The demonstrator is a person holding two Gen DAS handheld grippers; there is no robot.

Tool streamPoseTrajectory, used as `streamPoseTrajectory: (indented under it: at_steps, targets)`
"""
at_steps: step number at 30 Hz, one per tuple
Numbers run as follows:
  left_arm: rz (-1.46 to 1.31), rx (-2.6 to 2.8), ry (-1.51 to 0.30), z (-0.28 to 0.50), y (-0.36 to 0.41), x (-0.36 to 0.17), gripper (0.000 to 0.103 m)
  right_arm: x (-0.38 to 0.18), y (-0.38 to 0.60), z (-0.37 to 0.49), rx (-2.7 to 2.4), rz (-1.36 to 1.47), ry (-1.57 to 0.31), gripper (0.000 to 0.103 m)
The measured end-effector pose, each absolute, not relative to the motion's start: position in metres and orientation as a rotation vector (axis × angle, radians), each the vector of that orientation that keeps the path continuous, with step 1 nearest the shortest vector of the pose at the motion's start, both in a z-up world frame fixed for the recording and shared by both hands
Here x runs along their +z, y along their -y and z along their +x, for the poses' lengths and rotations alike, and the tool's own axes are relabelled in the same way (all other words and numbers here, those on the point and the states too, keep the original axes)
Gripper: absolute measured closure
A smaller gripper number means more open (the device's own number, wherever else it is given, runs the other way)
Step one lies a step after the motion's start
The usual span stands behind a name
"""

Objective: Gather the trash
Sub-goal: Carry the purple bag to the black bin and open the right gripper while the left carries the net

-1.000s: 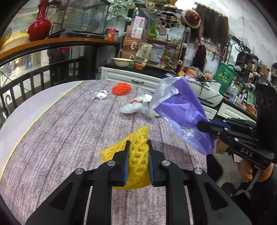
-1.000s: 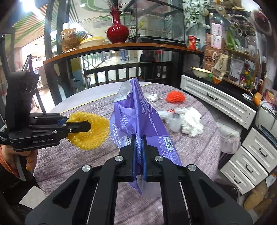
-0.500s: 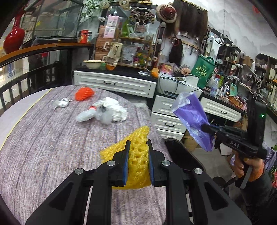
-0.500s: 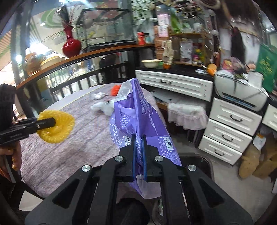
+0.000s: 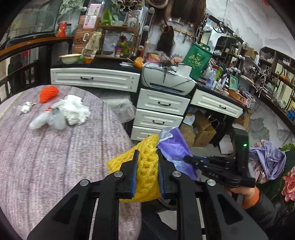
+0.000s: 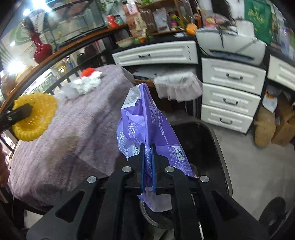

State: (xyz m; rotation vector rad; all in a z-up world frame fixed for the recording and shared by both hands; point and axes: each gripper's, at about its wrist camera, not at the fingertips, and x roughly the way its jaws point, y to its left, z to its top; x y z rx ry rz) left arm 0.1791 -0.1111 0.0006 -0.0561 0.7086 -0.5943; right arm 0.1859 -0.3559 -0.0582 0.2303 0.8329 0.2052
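1. Left wrist view: yellow foam net (image 5: 147, 171) is clamped in the left hand-held gripper (image 5: 147, 171) past the tabletop's (image 5: 55, 157) right edge; white wrappers (image 5: 73, 110) remain far left.
2. Right wrist view: purple bag (image 6: 147, 125) is pinched shut-tight by the right hand-held gripper (image 6: 148, 164) above a black bin (image 6: 212, 140). Carrying step judged; release over the bin is called for next.

Bright ceiling lamps (image 6: 39, 2) flare white at upper left of the right wrist view; drawers (image 6: 230, 88) smear with motion blur; both fisheye frames bend and darken toward the corners.
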Motion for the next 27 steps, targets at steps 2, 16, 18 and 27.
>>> streamPoseTrajectory:
  at_steps: [2, 16, 18, 27]
  targets:
    - [-0.057, -0.614, -0.727, 0.181, 0.123, -0.005, 0.085, -0.073, 0.365, 0.187, 0.183, 0.261, -0.858, 0.096]
    - [-0.014, -0.695, -0.818, 0.184, 0.191, -0.046, 0.085, -0.121, 0.412, 0.169, 0.024, 0.415, -0.883, 0.049]
    - [-0.001, -0.699, -0.831, 0.184, 0.197, -0.051, 0.085, -0.115, 0.417, 0.159, -0.002, 0.412, -0.862, 0.047]
    - [0.038, -0.714, -0.893, 0.189, 0.224, -0.075, 0.085, -0.083, 0.445, 0.124, -0.145, 0.335, -0.769, 0.04]
